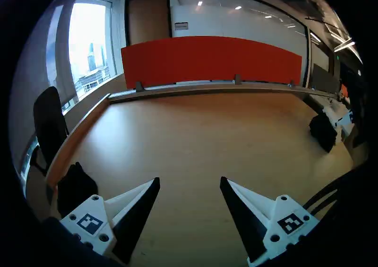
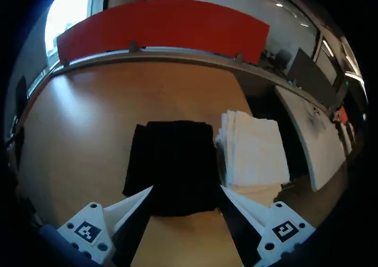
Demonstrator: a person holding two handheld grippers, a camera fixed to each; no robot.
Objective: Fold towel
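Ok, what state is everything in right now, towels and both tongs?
Black towel: folded, flat on the table.
White towels: folded, stacked right of the black one.
Left tongs: open, empty, above the table.
Right tongs: open, empty, pointing at the black towel.

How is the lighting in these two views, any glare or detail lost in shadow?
Left gripper view: the window is blown out, its light sheens the wooden table, and the fisheye bows the red divider. Right gripper view: the black towel reads as a flat dark patch, folds unreadable; the white towel stack keeps its edges.
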